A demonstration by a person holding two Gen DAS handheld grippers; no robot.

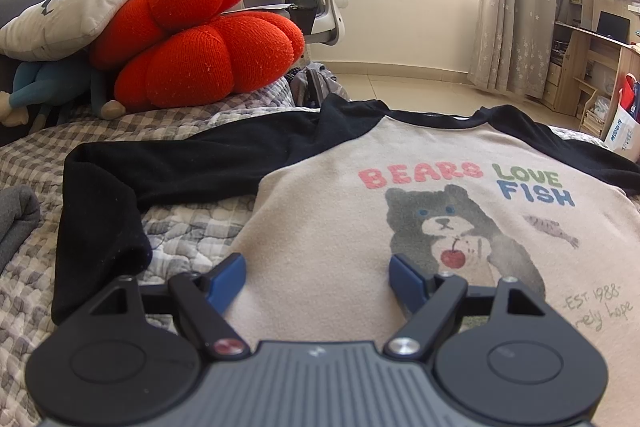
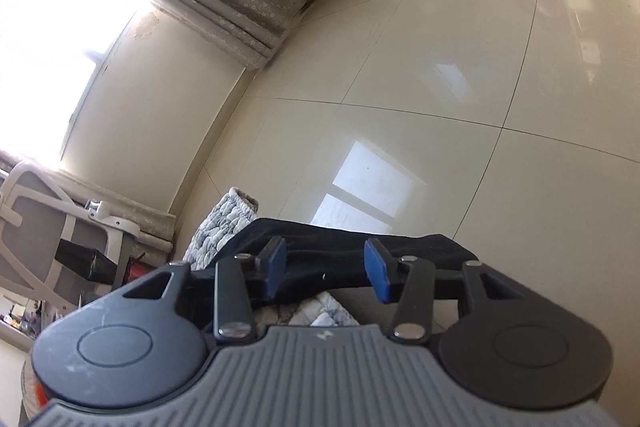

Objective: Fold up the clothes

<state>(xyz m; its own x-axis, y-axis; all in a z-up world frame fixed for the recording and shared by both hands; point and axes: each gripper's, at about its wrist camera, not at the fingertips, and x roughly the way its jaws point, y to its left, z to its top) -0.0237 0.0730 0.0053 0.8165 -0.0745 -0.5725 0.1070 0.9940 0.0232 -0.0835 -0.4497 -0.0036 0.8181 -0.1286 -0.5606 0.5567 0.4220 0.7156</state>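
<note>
left tongs: released, blue pads spread wide over the beige body of the shirt, nothing pinched between them.
right tongs: parted, hovering over the black right sleeve; the pads stand either side of the cloth without pressing it, so i read it as let go.
shirt: lies face up and mostly flat on the checked quilt of the bed, bear print upward, collar at the far end.
left sleeve: black, stretched out from the shirt's shoulder, then bent back toward the camera, cuff lying on the quilt beside the shirt's hem side.
right sleeve, place: runs off the shirt toward the bed edge, with bare floor tiles beyond it.
handling: looks like soft, light, limp knit; it will sag and drag, not hold a crease by itself.
where to grip: likely at a cuff or shoulder seam, pinching one layer only.
beyond the shirt: red knit cushion and grey pillow, well past the left sleeve.
</note>
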